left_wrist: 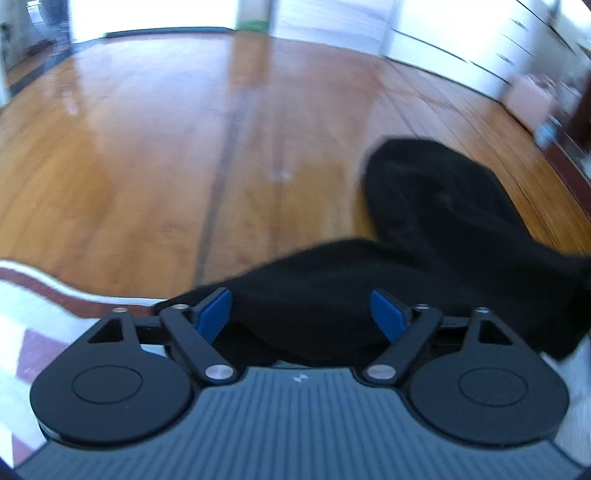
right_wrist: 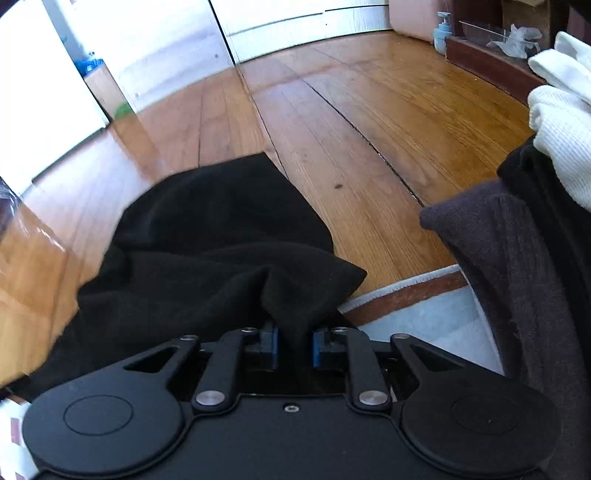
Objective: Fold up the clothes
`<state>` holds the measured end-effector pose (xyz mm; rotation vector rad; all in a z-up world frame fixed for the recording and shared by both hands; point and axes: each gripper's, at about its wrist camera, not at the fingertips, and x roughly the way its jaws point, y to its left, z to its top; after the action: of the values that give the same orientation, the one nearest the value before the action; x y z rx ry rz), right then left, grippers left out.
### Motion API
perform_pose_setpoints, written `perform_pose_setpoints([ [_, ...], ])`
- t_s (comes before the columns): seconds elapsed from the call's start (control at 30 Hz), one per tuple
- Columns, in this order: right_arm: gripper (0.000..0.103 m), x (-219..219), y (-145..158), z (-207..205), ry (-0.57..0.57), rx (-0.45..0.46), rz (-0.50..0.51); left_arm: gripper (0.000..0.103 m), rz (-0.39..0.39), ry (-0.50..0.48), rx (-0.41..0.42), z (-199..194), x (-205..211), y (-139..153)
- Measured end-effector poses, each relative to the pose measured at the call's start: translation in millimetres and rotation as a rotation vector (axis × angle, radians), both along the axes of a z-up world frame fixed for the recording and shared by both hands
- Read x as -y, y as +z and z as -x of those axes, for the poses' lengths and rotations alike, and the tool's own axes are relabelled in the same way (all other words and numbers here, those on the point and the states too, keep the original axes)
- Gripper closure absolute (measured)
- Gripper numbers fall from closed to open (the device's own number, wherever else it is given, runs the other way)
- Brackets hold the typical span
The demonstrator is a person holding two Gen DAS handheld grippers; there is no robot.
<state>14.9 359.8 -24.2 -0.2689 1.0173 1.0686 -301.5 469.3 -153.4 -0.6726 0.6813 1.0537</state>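
A black garment (right_wrist: 207, 236) lies crumpled across the rug edge and onto the wooden floor. My right gripper (right_wrist: 295, 349) is shut on a bunched fold of it, and the cloth puckers up right in front of the blue pads (right_wrist: 274, 347). In the left wrist view the same black garment (left_wrist: 424, 206) stretches away to the right. My left gripper (left_wrist: 301, 314) stands open over its near edge. Its blue pads (left_wrist: 214, 314) are wide apart, with cloth lying loosely between them, not pressed.
Wooden floor (right_wrist: 369, 122) spreads ahead, and a pale rug with a red border (right_wrist: 406, 295) is beneath me. On the right is a pile with a dark grey garment (right_wrist: 509, 280) and a white one (right_wrist: 561, 140). A blue bottle (right_wrist: 441, 31) and white cabinets (left_wrist: 480, 48) stand at the back.
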Motion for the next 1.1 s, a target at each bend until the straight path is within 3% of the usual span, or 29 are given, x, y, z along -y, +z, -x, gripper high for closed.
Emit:
perform_pose_setpoints([
  [0.23, 0.09, -9.7, -6.0, 3.0, 0.053, -0.032, -0.032, 0.01, -0.045, -0.202, -0.141, -43.5, -0.1, -11.8],
  [0.3, 0.091, -9.3, -9.6, 5.1, 0.062, -0.042, -0.054, 0.006, -0.056, -0.23, -0.168, -57.1, -2.9, -18.2],
  [0.37, 0.091, -8.9, -13.1, 7.2, 0.07, -0.052, -0.076, 0.0, -0.012, -0.238, -0.178, -66.1, -8.1, -24.6],
  [0.47, 0.091, -6.4, -7.8, 12.1, 0.097, -0.059, -0.115, 0.002, 0.018, -0.23, -0.15, -69.5, -9.5, -25.7],
  [0.53, 0.091, -5.9, -7.4, 11.3, 0.102, -0.103, -0.133, 0.016, -0.024, -0.254, -0.168, -68.6, -4.9, -24.7],
  [0.57, 0.091, -5.9, -8.1, 10.1, 0.102, -0.142, -0.139, 0.042, -0.031, -0.254, -0.235, -70.0, -4.9, -25.6],
  [0.6, 0.091, -5.8, -8.9, 8.9, 0.101, -0.181, -0.145, 0.046, -0.038, -0.254, -0.298, -71.5, -4.8, -26.3],
  [0.67, 0.091, -5.0, -9.9, 7.9, 0.1, -0.275, -0.162, 0.053, -0.059, -0.252, -0.351, -74.7, 0.0, -22.0],
  [0.7, 0.091, -4.7, -8.7, 9.8, 0.102, -0.301, -0.17, 0.069, -0.07, -0.245, -0.343, -73.7, 1.4, -16.2],
  [0.77, 0.091, -7.3, -3.3, 17.2, 0.117, -0.301, -0.176, 0.091, -0.096, -0.228, -0.327, -71.2, 4.1, -4.2],
  [0.83, 0.092, -13.2, 5.6, 21.2, 0.126, -0.335, -0.208, 0.092, -0.18, -0.18, -0.296, -59.5, 4.1, 16.1],
  [0.87, 0.092, -18.6, 14.2, 22.3, 0.136, -0.357, -0.24, 0.098, -0.226, -0.128, -0.262, -46.6, 2.4, 30.6],
  [0.97, 0.092, -35.6, 49.9, 27.7, 0.183, -0.369, -0.361, 0.103, -0.353, 0.075, -0.151, 5.2, -4.0, 69.4],
  [1.03, 0.092, -46.3, 77.7, 37.0, 0.232, -0.296, -0.466, 0.103, -0.437, 0.222, -0.098, 45.5, -6.1, 86.7],
  [1.07, 0.089, -52.7, 83.4, 43.5, 0.239, -0.233, -0.49, 0.103, -0.454, 0.286, -0.09, 65.6, -8.2, 89.5],
  [1.1, 0.083, -59.1, 88.9, 49.9, 0.245, -0.17, -0.512, 0.103, -0.424, 0.313, -0.07, 79.3, -12.4, 86.9],
])
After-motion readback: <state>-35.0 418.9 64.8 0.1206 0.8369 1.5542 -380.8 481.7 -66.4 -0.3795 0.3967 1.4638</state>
